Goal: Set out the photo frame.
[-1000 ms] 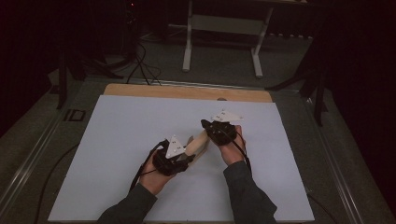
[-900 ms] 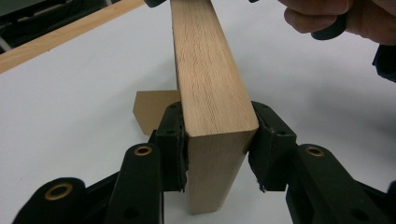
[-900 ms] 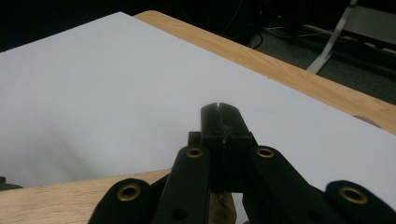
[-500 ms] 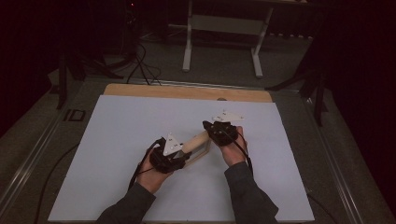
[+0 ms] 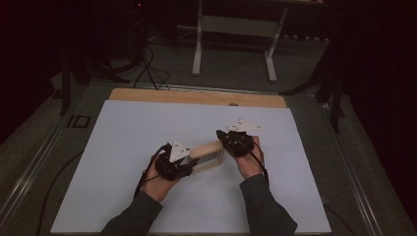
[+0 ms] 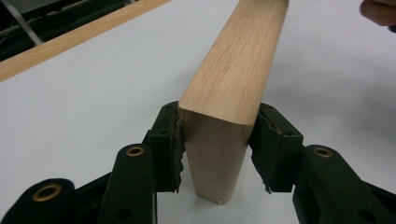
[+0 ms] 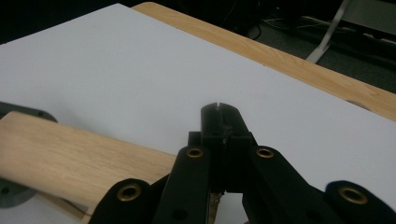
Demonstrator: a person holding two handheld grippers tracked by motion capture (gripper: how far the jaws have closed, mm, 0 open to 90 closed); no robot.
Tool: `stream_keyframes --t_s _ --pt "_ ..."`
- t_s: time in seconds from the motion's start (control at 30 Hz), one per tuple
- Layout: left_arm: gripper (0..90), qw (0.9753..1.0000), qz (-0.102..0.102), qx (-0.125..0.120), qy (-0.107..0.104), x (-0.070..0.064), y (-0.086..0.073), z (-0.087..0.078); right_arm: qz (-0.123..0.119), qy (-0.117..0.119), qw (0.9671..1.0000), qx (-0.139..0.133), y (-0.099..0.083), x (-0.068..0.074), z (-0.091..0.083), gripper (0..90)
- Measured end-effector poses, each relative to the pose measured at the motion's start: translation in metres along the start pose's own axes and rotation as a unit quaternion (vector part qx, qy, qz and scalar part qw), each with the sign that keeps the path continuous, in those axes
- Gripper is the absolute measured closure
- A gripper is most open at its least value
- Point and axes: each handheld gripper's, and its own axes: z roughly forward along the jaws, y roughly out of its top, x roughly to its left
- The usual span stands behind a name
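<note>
Dark floor, cables and a pale metal stand [image 5: 235,29] fill the upper part of the high view, while the lower part holds a bench [image 5: 196,97] with a wooden far edge under a white sheet [image 5: 123,137]. Just below the middle of that view a small wooden frame [image 5: 206,158] is held between the two hands, low over the sheet; whether it rests on the sheet cannot be told. The left gripper [image 6: 215,151] has its fingers [image 6: 169,144] clamped on one end of the frame's top rail, one on each flat side, as the left gripper view shows at lower centre. The right gripper [image 5: 230,139] sits at the rail's other end; in the right gripper view its fingers [image 7: 223,135] stand pressed together at lower centre with the rail just to their left, and something thin and pale seems caught low between them, but what it is cannot be made out, nor whether they grip the frame at all. The frame looks like solid hardwood: stiff, fairly light, with smooth faces that could slide under a weak pinch, so the flat sides near the rail ends seem the safest hold. Its lower bars are largely hidden behind the grippers, and the far end of the rail is cut off at the top of the left gripper view.
</note>
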Motion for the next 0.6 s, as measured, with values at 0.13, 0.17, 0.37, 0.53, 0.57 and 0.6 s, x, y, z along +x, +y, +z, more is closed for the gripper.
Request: stream_keyframes --t_s 0.13,0.17,0.37,0.53,0.57,0.6 --pt "56.0 1.0000 -0.001 0.003 0.008 0.001 0.000 0.001 -0.001 -0.001 1.0000 0.002 -0.001 0.001 -0.003 89.9" --pt "56.3 0.9999 0.001 0.005 0.012 0.001 0.000 0.001 -0.001 -0.001 1.0000 0.003 -0.002 0.001 -0.004 89.8" --pt "57.6 0.9999 -0.010 0.005 0.013 0.006 -0.001 0.002 -0.006 0.001 0.9999 0.009 -0.003 0.002 -0.009 89.8" --pt "57.7 0.9998 -0.016 0.002 0.010 0.007 -0.002 0.002 -0.013 0.006 0.9999 -0.003 -0.003 0.003 -0.013 88.6" --pt "57.7 0.9998 -0.016 0.001 0.009 0.007 -0.002 0.002 -0.014 0.007 0.9999 -0.006 -0.003 0.003 -0.014 87.6" --pt "57.7 0.9998 -0.017 0.001 0.008 0.007 -0.002 0.002 -0.014 0.008 0.9998 -0.010 -0.002 0.003 -0.016 86.6"
